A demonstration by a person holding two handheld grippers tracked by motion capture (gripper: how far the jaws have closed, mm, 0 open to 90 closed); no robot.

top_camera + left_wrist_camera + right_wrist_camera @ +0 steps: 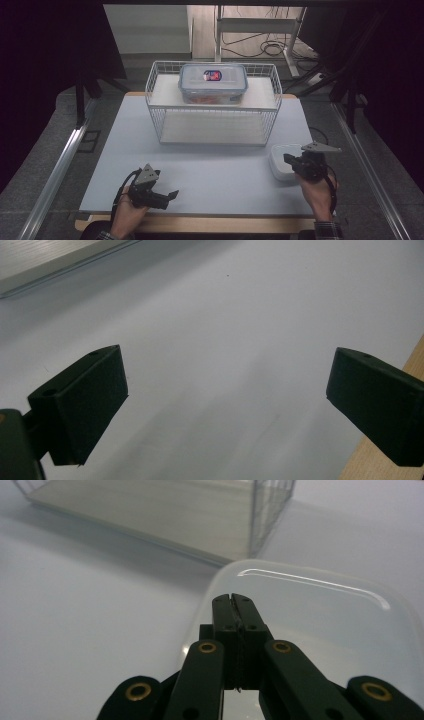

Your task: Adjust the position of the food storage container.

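The right gripper (pixel 234 600), jaws pressed together, is over the white lid (pixel 320 625) near the tabletop's right edge; the left gripper (pixel 225 405) is spread wide.

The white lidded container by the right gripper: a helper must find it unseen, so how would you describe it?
Start at the wire basket mid-table; look to its near right corner. There sits the white container, under the shut right gripper. Unlike the blue-rimmed box on the basket, it is low and plain.

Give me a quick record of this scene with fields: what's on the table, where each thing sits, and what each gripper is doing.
table: white top
wire rack: far middle of table
lidded box: on the rack's top shelf
white lid: near right of table
left gripper: open, nothing between jaws, over bare table
right gripper: shut, tips over the white lid; contact unclear
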